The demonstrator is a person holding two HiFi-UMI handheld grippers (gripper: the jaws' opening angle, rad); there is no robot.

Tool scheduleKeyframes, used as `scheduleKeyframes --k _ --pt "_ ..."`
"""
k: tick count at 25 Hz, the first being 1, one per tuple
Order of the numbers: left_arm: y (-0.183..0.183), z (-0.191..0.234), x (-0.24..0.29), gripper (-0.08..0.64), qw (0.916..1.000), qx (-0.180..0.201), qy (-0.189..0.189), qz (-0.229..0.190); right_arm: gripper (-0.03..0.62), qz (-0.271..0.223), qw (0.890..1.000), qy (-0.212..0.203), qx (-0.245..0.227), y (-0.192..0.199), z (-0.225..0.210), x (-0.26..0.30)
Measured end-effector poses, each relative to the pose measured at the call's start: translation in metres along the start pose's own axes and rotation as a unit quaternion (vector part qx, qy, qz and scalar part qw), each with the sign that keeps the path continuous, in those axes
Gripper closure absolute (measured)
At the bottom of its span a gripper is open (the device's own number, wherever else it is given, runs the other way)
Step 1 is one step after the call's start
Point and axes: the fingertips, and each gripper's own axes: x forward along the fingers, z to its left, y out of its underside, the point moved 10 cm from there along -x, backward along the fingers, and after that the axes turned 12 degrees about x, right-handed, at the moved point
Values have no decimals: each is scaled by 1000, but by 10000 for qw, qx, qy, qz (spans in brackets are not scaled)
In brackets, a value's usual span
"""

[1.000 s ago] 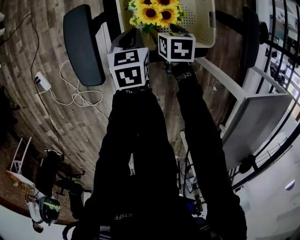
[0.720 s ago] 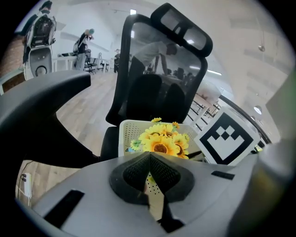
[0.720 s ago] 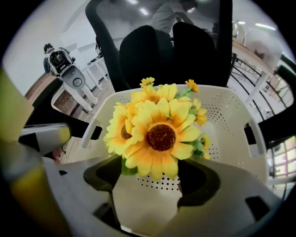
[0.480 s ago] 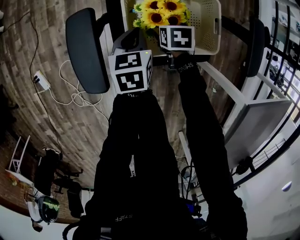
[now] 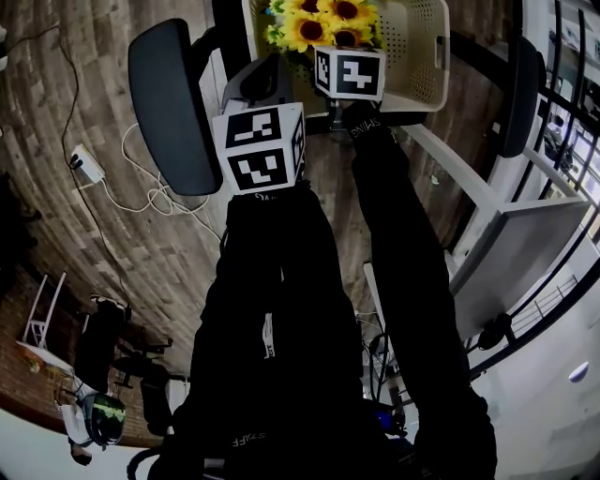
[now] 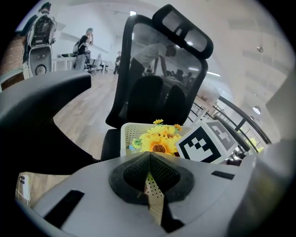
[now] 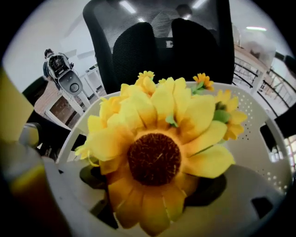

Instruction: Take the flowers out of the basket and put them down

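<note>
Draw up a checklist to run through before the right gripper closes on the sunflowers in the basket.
1. Jaws of the right gripper open: ok. They have just been opening and the pads stand apart.
2. A flower between those jaws: ok. One head of the sunflowers sits between them, and the pads do not press it.
3. Stems lined up with the pads: cannot tell. The flower head hides them.
4. The basket steadied: ok. The left gripper appears shut on its perforated wall.
5. Bunch in place inside the basket: ok. It has not been lifted.
6. Spot to put the flowers down: cannot tell. The pictures single out none.
</note>
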Motion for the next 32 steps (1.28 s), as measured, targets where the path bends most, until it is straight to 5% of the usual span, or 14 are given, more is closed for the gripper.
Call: scheduleKeyframes --k 12,32 --pt "3 1 2 560 10000 47 -2 -29 129 -397 9985 266 278 -5 2 29" --pt "6 0 -6 560 9999 71 -19 -140 86 -694 9944 51 789 -11 -6 38"
